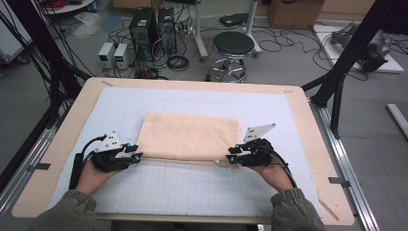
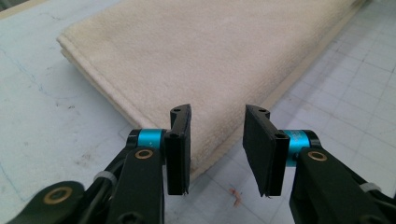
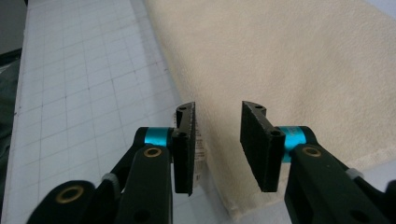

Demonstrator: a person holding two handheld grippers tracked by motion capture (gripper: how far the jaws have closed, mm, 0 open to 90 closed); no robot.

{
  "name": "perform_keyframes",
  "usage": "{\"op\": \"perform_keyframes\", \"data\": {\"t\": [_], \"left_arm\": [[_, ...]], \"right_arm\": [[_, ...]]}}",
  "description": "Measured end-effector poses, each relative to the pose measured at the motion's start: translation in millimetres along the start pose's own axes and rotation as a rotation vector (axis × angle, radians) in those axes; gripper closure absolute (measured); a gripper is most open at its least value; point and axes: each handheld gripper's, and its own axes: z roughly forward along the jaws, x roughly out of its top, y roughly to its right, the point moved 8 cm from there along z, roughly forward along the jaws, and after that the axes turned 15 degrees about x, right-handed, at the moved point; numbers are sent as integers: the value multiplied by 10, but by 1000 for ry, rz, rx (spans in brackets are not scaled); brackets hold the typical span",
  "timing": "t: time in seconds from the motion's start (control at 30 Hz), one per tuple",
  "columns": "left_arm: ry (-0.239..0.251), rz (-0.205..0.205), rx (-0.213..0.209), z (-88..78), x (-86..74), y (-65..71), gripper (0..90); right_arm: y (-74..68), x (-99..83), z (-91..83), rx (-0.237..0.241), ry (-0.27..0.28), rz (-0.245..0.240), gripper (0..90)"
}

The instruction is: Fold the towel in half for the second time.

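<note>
A cream folded towel (image 1: 192, 134) lies flat in the middle of the white grid mat (image 1: 192, 187). My left gripper (image 1: 136, 155) sits at the towel's near left corner, held in a person's hand. In the left gripper view its jaws (image 2: 217, 112) stand apart over that towel (image 2: 210, 51) corner, with the pads pressing on nothing. My right gripper (image 1: 231, 159) is at the near right corner. Its jaws (image 3: 217, 108) are also apart above the towel (image 3: 289, 56) edge, where a small white label (image 3: 201, 144) shows beside one pad.
The mat covers a wooden table (image 1: 62, 144) with bare margins on all sides. Beyond the far edge stand a black stool (image 1: 233, 44), computer towers (image 1: 144, 24) and loose cables on the floor. Black frame struts (image 1: 346, 57) rise at the right.
</note>
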Motion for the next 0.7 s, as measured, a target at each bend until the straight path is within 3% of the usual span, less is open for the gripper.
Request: {"op": "perform_keyframes", "data": {"t": [0.07, 0.2, 0.3, 0.4, 0.47, 0.6, 0.7], "left_arm": [[-17, 0, 6, 32, -14, -6, 705], [-86, 8, -1, 127, -109, 5, 731], [-106, 44, 6, 171, -137, 47, 733], [-102, 45, 15, 172, -129, 53, 720], [-100, 27, 27, 148, -117, 23, 679], [-129, -35, 92, 136, -151, -104, 478], [-135, -80, 78, 167, -228, -103, 430]], "right_arm": [[31, -33, 31, -16, -27, 10, 717], [97, -184, 122, -41, -60, 31, 743], [127, -269, 163, -45, -23, 34, 748], [118, -269, 156, -48, -16, 29, 727], [117, -245, 141, -59, -6, 5, 688], [144, -232, 73, -93, 24, 23, 566], [168, -231, 55, -117, 32, 22, 522]]}}
